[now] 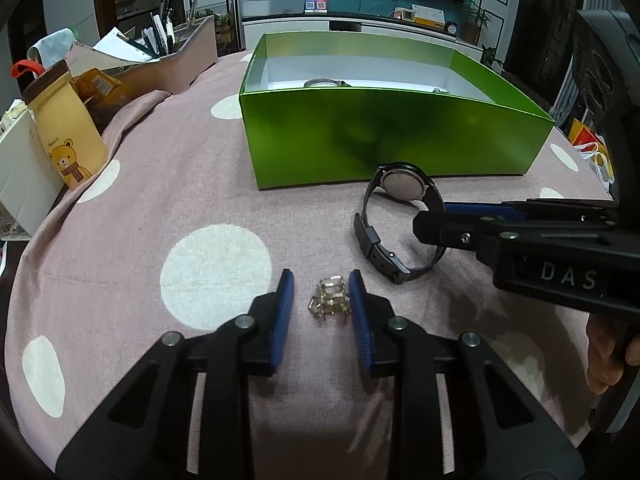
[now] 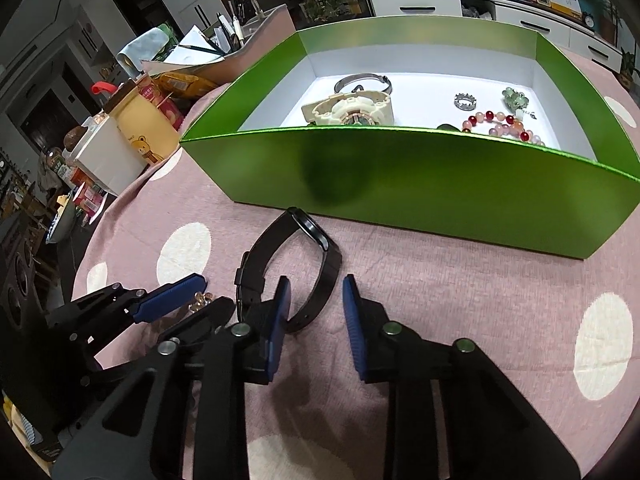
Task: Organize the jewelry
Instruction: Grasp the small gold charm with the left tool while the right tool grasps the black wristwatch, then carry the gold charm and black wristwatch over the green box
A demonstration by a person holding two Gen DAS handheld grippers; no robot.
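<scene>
Your left gripper (image 1: 320, 300) points down at the pink dotted cloth (image 1: 160, 200) with a small gold jewelry piece (image 1: 330, 300) between its blue pads; the jaws stand narrow, the right-side pad looks to touch the piece, the other pad shows a clear gap, so no grip yet; your right gripper (image 2: 314, 312) straddles the strap of the black watch (image 2: 296, 264), which lies on the cloth just ahead of both tools; one pad sits inside the strap loop, the other outside, gap visible on the outer side, so nothing is clamped; the green box (image 2: 400, 168) stands beyond the watch; already in it: a cream watch (image 2: 352, 110), a metal bangle (image 2: 362, 80), a small ring (image 2: 465, 101), a bead bracelet (image 2: 500, 124); judged well along; left to do: close on both items, lift, place in box.
</scene>
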